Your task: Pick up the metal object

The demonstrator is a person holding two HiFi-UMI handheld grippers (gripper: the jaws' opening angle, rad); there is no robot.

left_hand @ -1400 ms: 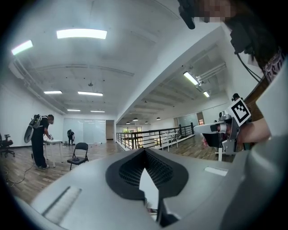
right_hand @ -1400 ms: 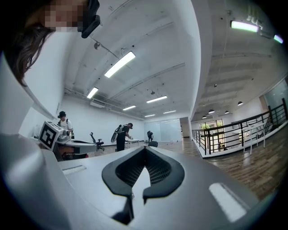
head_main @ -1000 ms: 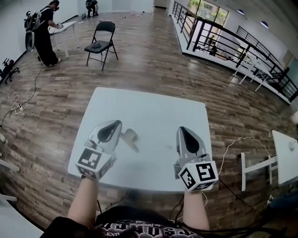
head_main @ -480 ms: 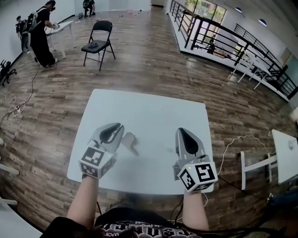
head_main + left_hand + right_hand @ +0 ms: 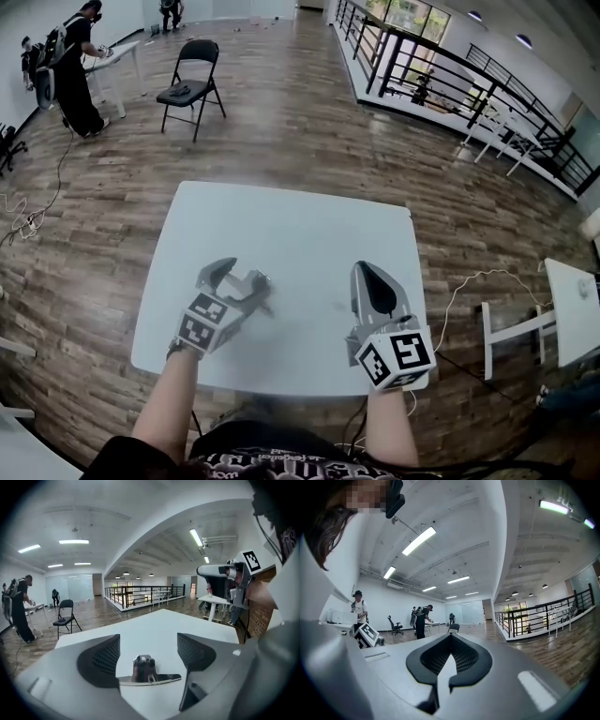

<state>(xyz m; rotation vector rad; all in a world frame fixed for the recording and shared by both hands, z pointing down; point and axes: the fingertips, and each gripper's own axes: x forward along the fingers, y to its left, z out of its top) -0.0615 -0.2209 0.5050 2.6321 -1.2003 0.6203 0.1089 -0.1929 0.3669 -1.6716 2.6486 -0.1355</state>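
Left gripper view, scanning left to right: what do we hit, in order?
Person standing at the far left → black folding chair → metal object on the white table → right gripper.

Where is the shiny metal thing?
The metal thing lies on the white table, left side in the head view, between the opening jaws of the left claw.
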